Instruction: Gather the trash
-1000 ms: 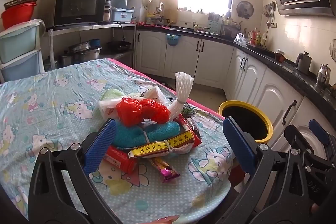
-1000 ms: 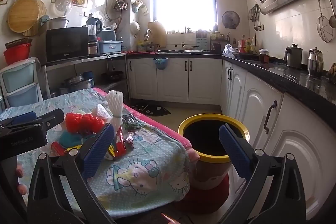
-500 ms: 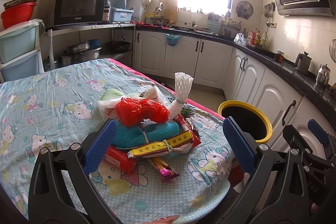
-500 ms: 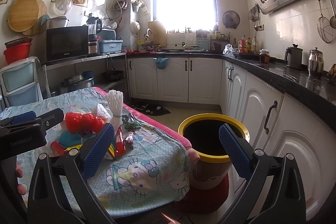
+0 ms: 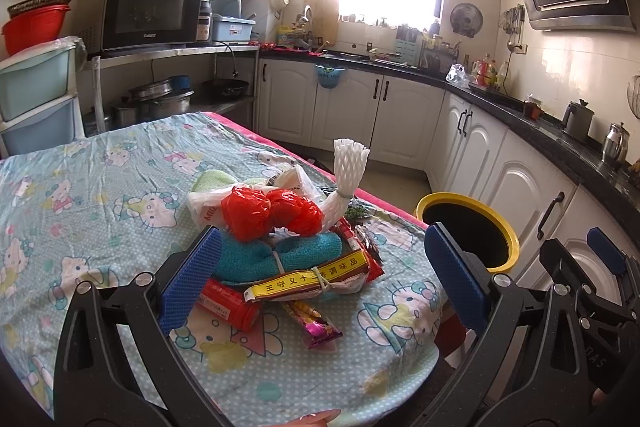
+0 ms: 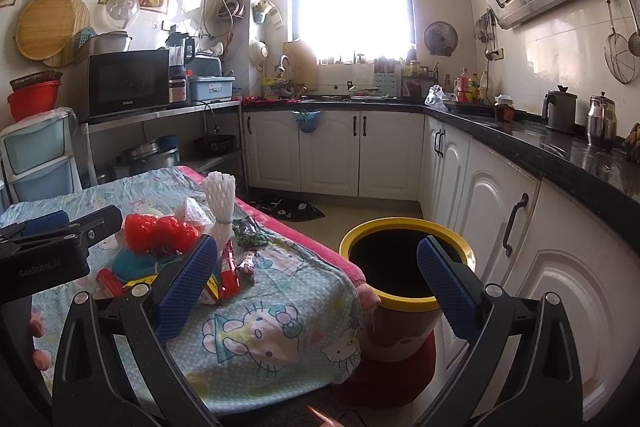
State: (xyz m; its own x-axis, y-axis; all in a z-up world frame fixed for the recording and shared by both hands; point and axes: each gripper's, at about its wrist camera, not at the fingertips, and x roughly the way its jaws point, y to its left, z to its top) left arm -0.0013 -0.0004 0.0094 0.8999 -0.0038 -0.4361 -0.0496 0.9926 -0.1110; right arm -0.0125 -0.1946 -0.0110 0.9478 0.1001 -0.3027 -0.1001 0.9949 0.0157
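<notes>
Trash pile untouched; both grippers empty

Trash (image 5: pixel 288 247) lies heaped on the table (image 5: pixel 80 195), on the corner nearest the bin (image 5: pixel 468 233). The landmark for all positions below is the bin, a yellow-rimmed can standing on the floor just beside that corner.

Left gripper (image 5: pixel 324 279): jaws spread wide, holding nothing, hovering in front of the pile on the side away from the bin. Right gripper (image 6: pixel 316 277): jaws equally wide, empty, pointing between the table corner and the bin.

Pile contents, as far as legible: a red plastic bag (image 5: pixel 272 213) on top; a white foam net sleeve (image 5: pixel 346 179) leaning toward the bin side; a teal cloth bundle (image 5: pixel 280 255) beneath the red bag; a yellow-labelled packet (image 5: pixel 308 277) tied with a band; a red tube (image 5: pixel 228 305) on the far side from the bin; a small purple wrapper (image 5: pixel 316 323) at the front edge. None is touched by a finger.

Bin interior: dark; no contents can be made out.

Assessment: collection has not begun; the step in hand is the approach to a first item. The next move likely calls for lowering the left gripper onto one loose piece, closing, and carrying it over the yellow rim. The stacked items may shift when one is pulled.
</notes>
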